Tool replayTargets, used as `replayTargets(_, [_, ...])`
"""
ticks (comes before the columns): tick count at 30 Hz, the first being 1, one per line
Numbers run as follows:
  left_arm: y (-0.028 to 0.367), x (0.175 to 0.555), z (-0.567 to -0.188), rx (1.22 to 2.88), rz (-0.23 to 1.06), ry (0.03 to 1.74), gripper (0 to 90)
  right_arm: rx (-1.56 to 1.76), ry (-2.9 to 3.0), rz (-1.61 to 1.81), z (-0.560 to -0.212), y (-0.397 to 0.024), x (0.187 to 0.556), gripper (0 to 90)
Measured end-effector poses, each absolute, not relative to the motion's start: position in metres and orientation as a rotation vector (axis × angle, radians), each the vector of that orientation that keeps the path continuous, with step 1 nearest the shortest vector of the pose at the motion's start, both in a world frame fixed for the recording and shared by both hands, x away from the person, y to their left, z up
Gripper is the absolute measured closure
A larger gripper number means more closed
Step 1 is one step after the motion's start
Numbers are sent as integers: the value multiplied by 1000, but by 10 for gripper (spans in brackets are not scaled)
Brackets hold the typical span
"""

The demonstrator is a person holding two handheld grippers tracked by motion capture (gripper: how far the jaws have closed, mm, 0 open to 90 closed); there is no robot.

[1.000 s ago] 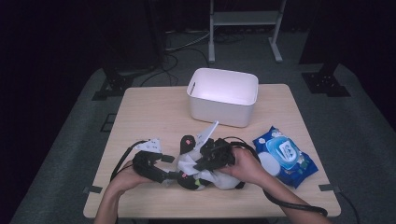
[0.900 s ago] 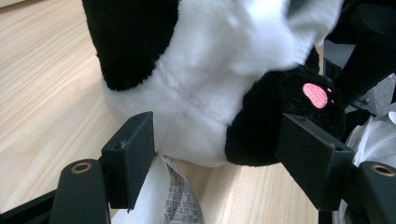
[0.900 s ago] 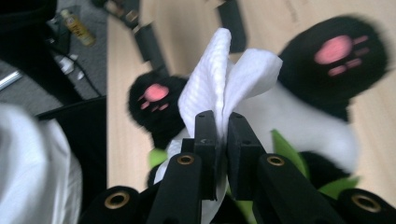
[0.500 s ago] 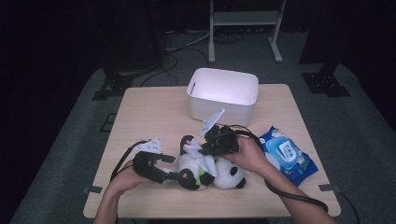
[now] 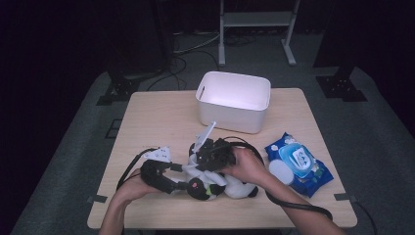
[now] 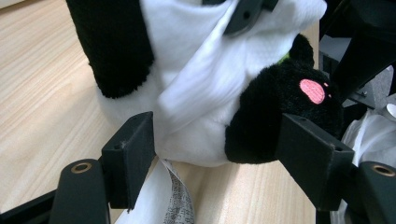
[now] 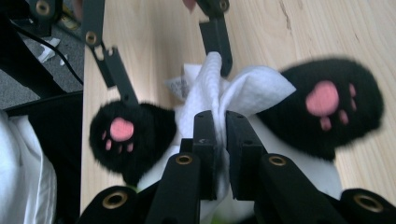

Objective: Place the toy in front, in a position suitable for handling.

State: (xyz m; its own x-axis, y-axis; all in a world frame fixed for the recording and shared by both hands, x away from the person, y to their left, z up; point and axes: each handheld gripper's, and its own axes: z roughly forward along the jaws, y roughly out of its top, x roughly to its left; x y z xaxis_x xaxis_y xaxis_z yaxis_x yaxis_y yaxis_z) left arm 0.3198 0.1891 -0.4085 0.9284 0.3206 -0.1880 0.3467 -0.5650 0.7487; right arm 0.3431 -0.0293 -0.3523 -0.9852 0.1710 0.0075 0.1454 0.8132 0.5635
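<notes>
Two forearms are reaching in over the wooden table [image 5: 156, 117] in the high view, meeting at the plush panda [image 5: 215, 183] lying in front of the white bin [image 5: 234, 105].

Left gripper [image 6: 219, 154] view: jaws are pressing the panda's fuzzy body and black paw.

Right gripper [image 7: 220, 135] view: jaws are pinching a waffle-textured white wipe [image 7: 243, 95] against the panda.

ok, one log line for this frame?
left gripper: clamps panda plush | right gripper: shut on white wipe over plush | wipes pack: right | bin: behind

My light wooden table [image 5: 156, 117] carried a white bin [image 5: 234, 100] at its far side, a blue wipes pack [image 5: 298, 164] at right, and a plush panda [image 5: 215, 181] near me.
</notes>
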Motion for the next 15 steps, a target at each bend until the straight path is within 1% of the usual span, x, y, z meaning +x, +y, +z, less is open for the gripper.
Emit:
replayTargets(8, [189, 320, -408, 2215, -35, 468, 274, 232, 2913, 902, -346, -16, 353, 821])
replayTargets(11, [189, 320, -408, 2214, -34, 467, 274, 248, 2918, 893, -347, -22, 355, 821])
replayTargets(15, [188, 320, -407, 2213, -32, 466, 274, 293, 2898, 899, -342, -41, 356, 821])
